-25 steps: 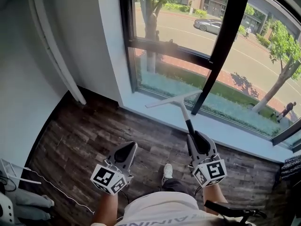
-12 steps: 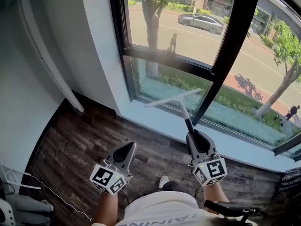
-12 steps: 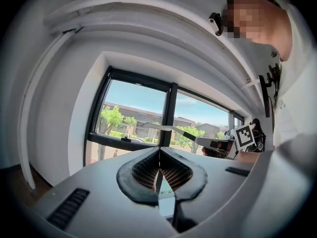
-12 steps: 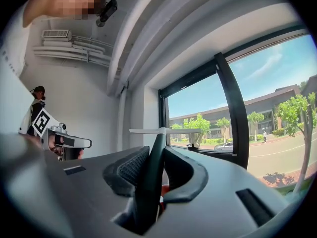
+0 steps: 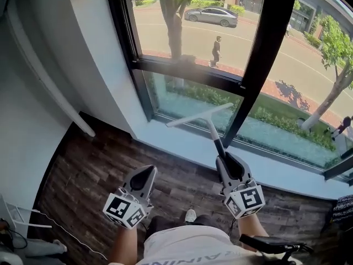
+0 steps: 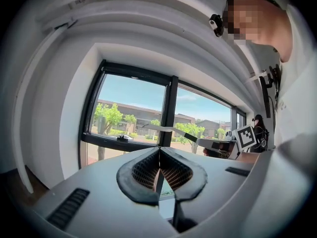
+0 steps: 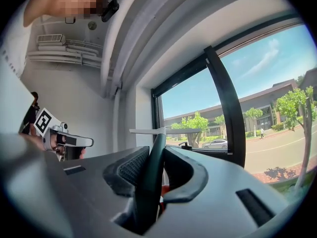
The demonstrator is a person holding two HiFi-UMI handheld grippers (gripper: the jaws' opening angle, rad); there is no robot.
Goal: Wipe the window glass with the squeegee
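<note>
The squeegee (image 5: 205, 116) has a white blade bar and a black handle. My right gripper (image 5: 227, 164) is shut on that handle; the blade points toward the lower pane of the window glass (image 5: 193, 95), near the black mullion (image 5: 259, 54). In the right gripper view the squeegee handle (image 7: 151, 177) runs up between the jaws to the white blade (image 7: 163, 131). My left gripper (image 5: 144, 176) hangs lower left over the floor, jaws shut with nothing between them. From the left gripper view (image 6: 159, 158) the squeegee (image 6: 171, 130) shows in front of the window.
A white sill (image 5: 182, 142) runs below the window, with dark wood flooring (image 5: 88, 170) beneath it. A white wall and a slanted pipe (image 5: 49, 70) stand at the left. White cables (image 5: 33, 225) lie at the lower left. Outside are a street, trees and a car.
The view has shifted toward the window and slightly up. The squeegee blade now sits before the lower pane rather than over the sill. Both grippers keep their hold and stance.
</note>
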